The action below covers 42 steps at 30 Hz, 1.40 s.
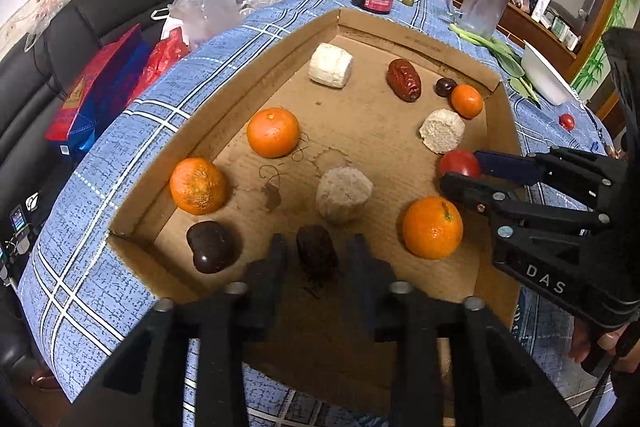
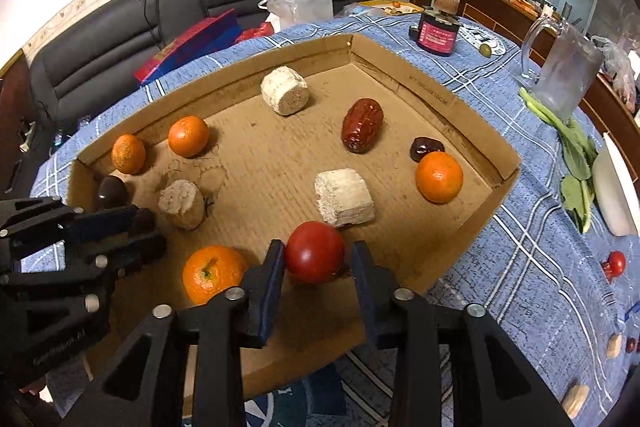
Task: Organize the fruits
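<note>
Inside the tray (image 2: pixel 420 83) on the counter (image 2: pixel 520 227), the right tongs (image 2: pixel 318 259) stand apart around a tomato (image 2: pixel 315 251), touching only one finger. Left tongs (image 1: pixel 318 255), also apart, straddle a dark date (image 1: pixel 316 253) near an orange (image 1: pixel 432 227).

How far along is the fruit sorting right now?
Mostly done: four oranges, dates and pale chunks already lie in the cardboard tray. In hand: the right claw brackets a red tomato inside the tray, jaws open; the left claw straddles a dark date. Left: a small tomato on the tablecloth.
</note>
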### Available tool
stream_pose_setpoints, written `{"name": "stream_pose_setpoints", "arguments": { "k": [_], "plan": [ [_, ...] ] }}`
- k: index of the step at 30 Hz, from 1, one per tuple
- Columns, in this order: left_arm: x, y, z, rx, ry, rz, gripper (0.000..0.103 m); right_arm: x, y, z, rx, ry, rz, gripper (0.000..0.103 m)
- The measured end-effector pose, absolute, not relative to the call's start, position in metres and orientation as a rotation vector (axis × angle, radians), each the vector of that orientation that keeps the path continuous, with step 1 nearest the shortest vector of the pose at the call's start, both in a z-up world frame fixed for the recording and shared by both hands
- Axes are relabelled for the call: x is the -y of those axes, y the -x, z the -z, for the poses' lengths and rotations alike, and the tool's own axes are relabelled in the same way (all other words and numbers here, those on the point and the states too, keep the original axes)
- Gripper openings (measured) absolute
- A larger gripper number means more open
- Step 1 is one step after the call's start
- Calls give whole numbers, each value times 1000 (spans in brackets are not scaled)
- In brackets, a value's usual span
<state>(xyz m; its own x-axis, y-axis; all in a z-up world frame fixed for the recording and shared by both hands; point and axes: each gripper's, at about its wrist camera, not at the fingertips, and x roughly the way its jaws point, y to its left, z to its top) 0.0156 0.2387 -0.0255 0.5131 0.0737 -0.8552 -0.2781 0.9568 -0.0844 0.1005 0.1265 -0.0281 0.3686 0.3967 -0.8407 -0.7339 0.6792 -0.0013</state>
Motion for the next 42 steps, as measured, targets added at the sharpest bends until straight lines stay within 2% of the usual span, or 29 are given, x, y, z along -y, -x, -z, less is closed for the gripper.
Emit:
{"name": "stream_pose_setpoints", "arguments": {
  "k": [7, 14, 17, 19, 22, 26, 31, 38, 42],
  "plan": [
    [-239, -12, 22, -1004, 221, -214, 39, -121, -98, 21, -930, 400, -724, 41],
    [-239, -3, 14, -985, 214, -226, 51, -107, -84, 3, -914, 351, -695, 42],
    [-238, 1, 11, -976, 215, -224, 53, -98, -74, -3, -915, 321, -666, 56],
    [-237, 5, 8, -971, 213, -223, 58, -91, -66, -8, -910, 298, -646, 68],
    [-236, 12, 3, -955, 212, -217, 62, -84, -53, -13, -908, 286, -608, 76],
    [-234, 27, -6, -915, 206, -228, 81, -69, -30, -20, -911, 263, -525, 91],
    [-230, 46, -15, -876, 205, -219, 84, -54, -4, -25, -924, 244, -441, 97],
    [-216, 68, -24, -860, 156, -215, 96, -43, 32, -29, -890, 279, -404, 97],
    [-204, 82, -29, -838, 126, -215, 97, -38, 44, -34, -867, 296, -414, 97]
  ]
}}
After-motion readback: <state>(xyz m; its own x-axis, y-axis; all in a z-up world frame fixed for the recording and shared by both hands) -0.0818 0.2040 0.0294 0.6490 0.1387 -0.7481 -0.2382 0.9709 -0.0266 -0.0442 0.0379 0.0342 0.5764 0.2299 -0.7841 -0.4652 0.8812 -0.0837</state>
